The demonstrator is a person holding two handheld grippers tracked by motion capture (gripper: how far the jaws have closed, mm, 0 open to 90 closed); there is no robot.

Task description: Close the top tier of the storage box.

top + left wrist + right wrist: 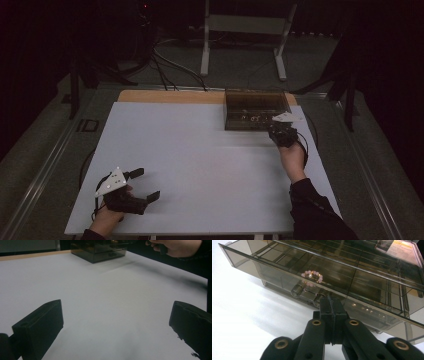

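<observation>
A smoked see-through drawer box (pixel 255 107) stands at the table's far right. In the right gripper view its upper drawer (pixel 287 267) stands pulled out a little, and a pink bead bracelet (pixel 313 275) lies inside. My right gripper (pixel 332 301) is shut, its tips touching the drawer front beside the small handle (pixel 303 292). Whether they pinch a thin edge there I cannot tell. In the high view the right gripper (pixel 278 130) sits at the box's front right corner. My left gripper (pixel 146 184) rests near the front left of the table, jaws wide open over bare surface (pixel 116 322).
The white table top (pixel 200 160) has a wooden strip along its far edge. In the left gripper view the box (pixel 100 252) and the person's right hand (pixel 177 247) show far off. A metal stand and cables lie on the dark floor beyond the table.
</observation>
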